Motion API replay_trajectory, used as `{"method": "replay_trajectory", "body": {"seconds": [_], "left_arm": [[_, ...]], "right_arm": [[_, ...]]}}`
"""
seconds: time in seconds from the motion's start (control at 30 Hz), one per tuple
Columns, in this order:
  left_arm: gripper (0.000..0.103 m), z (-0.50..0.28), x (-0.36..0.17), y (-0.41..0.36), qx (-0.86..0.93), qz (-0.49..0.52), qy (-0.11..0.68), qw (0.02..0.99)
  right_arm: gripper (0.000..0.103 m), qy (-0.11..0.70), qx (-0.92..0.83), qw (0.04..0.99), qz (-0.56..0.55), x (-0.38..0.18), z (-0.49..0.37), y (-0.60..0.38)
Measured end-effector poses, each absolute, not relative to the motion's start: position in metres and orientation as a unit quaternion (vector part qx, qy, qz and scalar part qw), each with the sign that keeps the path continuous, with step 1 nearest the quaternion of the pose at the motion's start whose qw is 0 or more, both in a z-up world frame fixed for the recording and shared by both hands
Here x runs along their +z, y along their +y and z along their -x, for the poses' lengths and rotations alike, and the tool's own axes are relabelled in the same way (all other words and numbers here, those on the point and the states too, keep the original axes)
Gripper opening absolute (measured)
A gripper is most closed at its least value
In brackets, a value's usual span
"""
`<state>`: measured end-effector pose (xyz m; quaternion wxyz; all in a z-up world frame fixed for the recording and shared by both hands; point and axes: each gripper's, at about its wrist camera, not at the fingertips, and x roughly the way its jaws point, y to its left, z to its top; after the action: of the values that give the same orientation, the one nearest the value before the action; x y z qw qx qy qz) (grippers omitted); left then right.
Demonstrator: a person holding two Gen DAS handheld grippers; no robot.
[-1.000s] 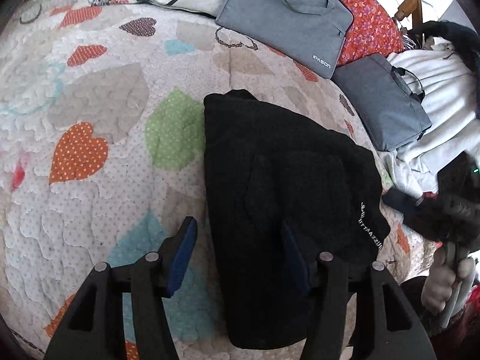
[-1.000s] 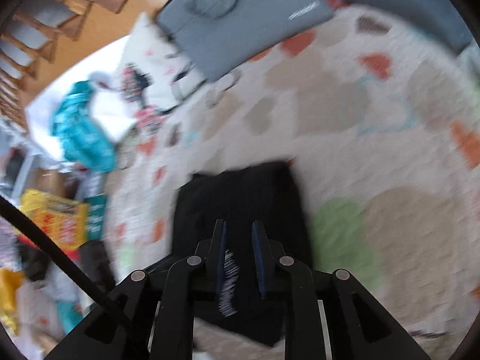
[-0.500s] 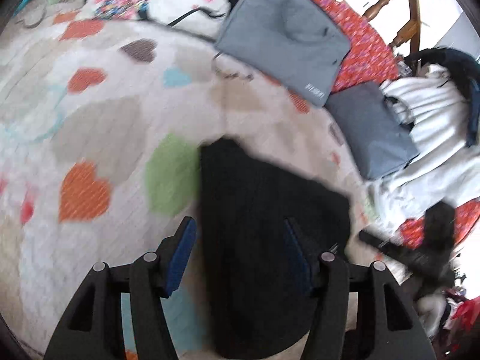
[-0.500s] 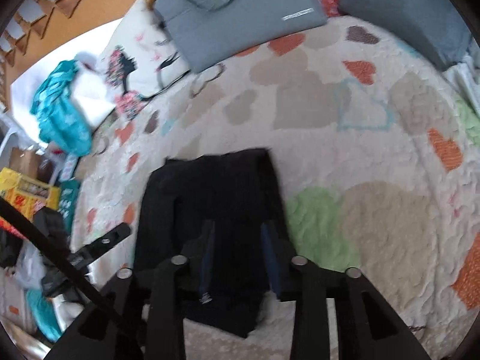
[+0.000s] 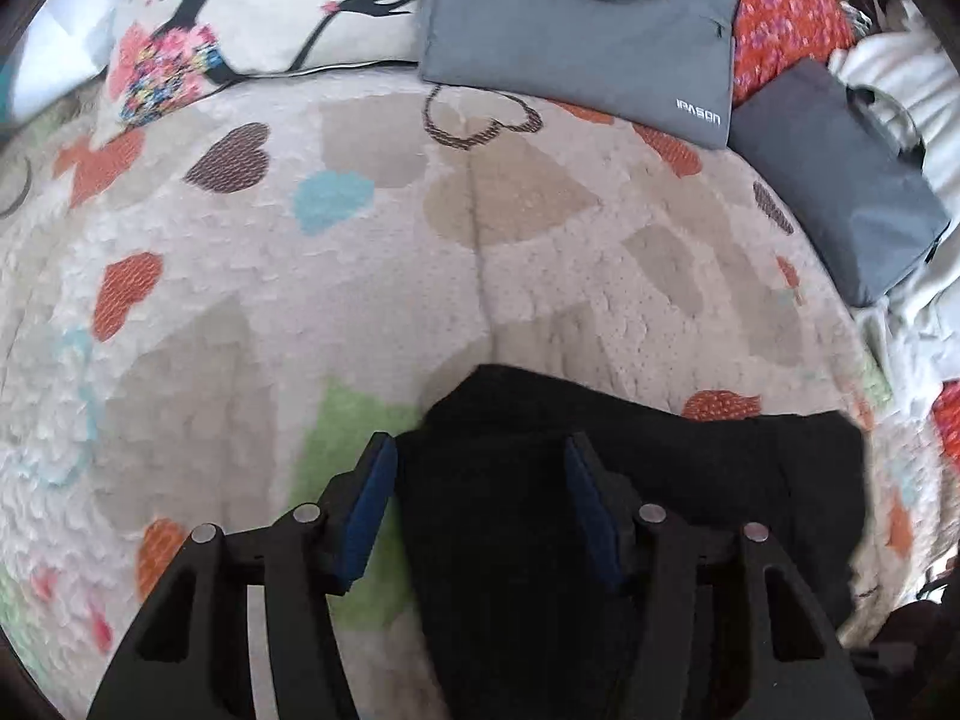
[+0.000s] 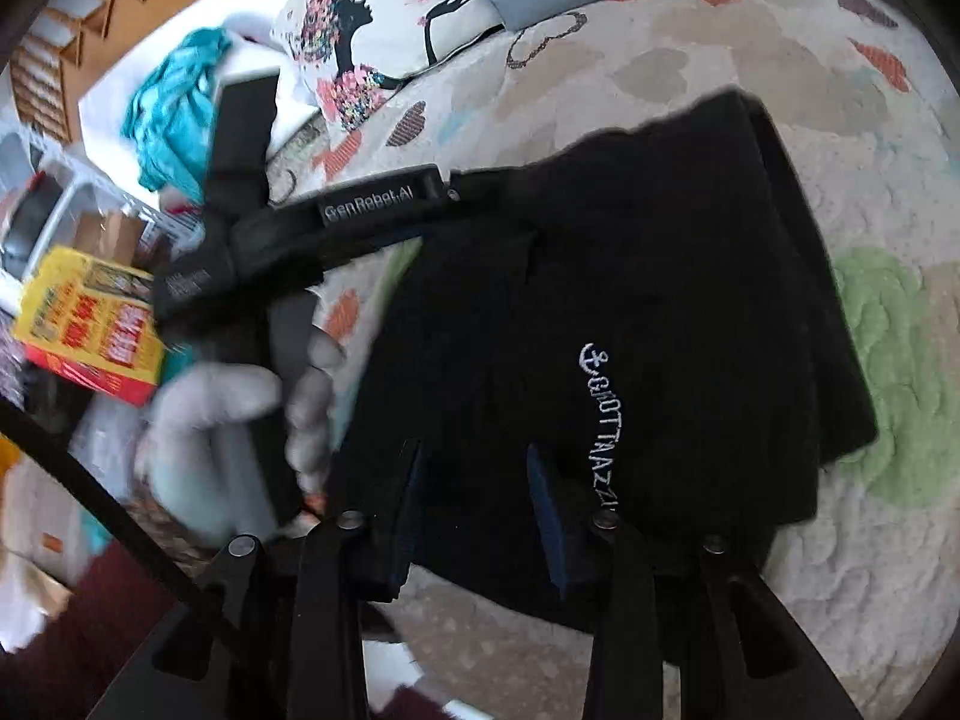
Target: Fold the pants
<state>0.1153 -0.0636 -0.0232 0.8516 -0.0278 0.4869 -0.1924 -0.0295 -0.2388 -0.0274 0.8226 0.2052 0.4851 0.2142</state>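
Note:
The black pants (image 5: 630, 492) lie folded in a compact stack on the heart-patterned quilt (image 5: 360, 276). In the right wrist view the pants (image 6: 630, 300) show white lettering on top. My left gripper (image 5: 480, 468) is open, its blue-padded fingers over the near left part of the pants, holding nothing. My right gripper (image 6: 474, 474) is open above the near edge of the pants, empty. The left gripper also shows in the right wrist view (image 6: 336, 210), held by a gloved hand at the pants' left side.
Two grey laptop bags (image 5: 576, 24) (image 5: 840, 180) and a printed pillow (image 5: 240, 18) lie at the far side of the quilt, with a red floral cushion (image 5: 786, 18). A yellow box (image 6: 90, 324) and teal cloth (image 6: 174, 108) sit off the bed's left.
Both grippers have moved in over the folded pants. The right gripper's fingers have spread from nearly shut to open. The left gripper stayed open.

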Motion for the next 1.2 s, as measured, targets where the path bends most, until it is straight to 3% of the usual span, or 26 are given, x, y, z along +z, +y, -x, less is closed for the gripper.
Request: {"method": "replay_trajectory", "body": {"seconds": [0.1,0.17,0.23,0.27,0.37,0.43,0.67,0.7,0.73,0.8,0.83,0.93,1.2], "left_arm": [[0.057,-0.104,-0.007,-0.027,-0.210,0.088,0.471,0.852],[0.059,-0.097,-0.007,-0.004,-0.214,0.120,0.469,0.849],[0.063,-0.097,-0.018,0.008,-0.229,0.155,0.486,0.829],[0.063,-0.096,-0.026,0.010,-0.239,0.174,0.498,0.815],[0.064,-0.098,-0.054,0.008,-0.258,0.215,0.532,0.777],[0.074,-0.096,-0.053,0.003,-0.274,0.212,0.514,0.785],[0.089,-0.086,-0.054,-0.035,-0.342,0.188,0.504,0.771],[0.088,-0.083,-0.051,-0.040,-0.334,0.167,0.504,0.779],[0.068,-0.080,-0.048,-0.046,-0.326,0.147,0.504,0.786],[0.040,-0.077,-0.045,-0.048,-0.332,0.143,0.507,0.783],[0.033,-0.077,-0.044,-0.045,-0.333,0.156,0.508,0.779],[0.027,-0.081,-0.034,-0.040,-0.335,0.177,0.506,0.775],[0.027,-0.133,0.019,-0.042,-0.315,0.195,0.461,0.806]], "right_arm": [[0.038,0.461,0.224,0.830,-0.219,-0.006,0.036,-0.263],[0.047,0.440,0.197,0.845,-0.232,0.005,0.042,-0.292],[0.064,0.428,0.158,0.854,-0.249,0.008,0.045,-0.322],[0.066,0.429,0.131,0.853,-0.266,0.003,0.043,-0.341],[0.067,0.457,0.120,0.822,-0.317,-0.023,0.025,-0.361],[0.067,0.476,0.131,0.799,-0.343,-0.045,0.010,-0.359],[0.071,0.462,0.176,0.789,-0.364,-0.060,-0.012,-0.324],[0.070,0.461,0.179,0.789,-0.365,-0.060,-0.013,-0.320],[0.065,0.461,0.180,0.790,-0.362,-0.059,-0.012,-0.318],[0.048,0.465,0.185,0.788,-0.358,-0.058,-0.009,-0.317],[0.042,0.465,0.189,0.789,-0.355,-0.053,-0.008,-0.314],[0.037,0.457,0.187,0.806,-0.327,-0.035,-0.004,-0.311],[0.035,0.416,0.196,0.839,-0.291,0.023,-0.046,-0.313]]}}
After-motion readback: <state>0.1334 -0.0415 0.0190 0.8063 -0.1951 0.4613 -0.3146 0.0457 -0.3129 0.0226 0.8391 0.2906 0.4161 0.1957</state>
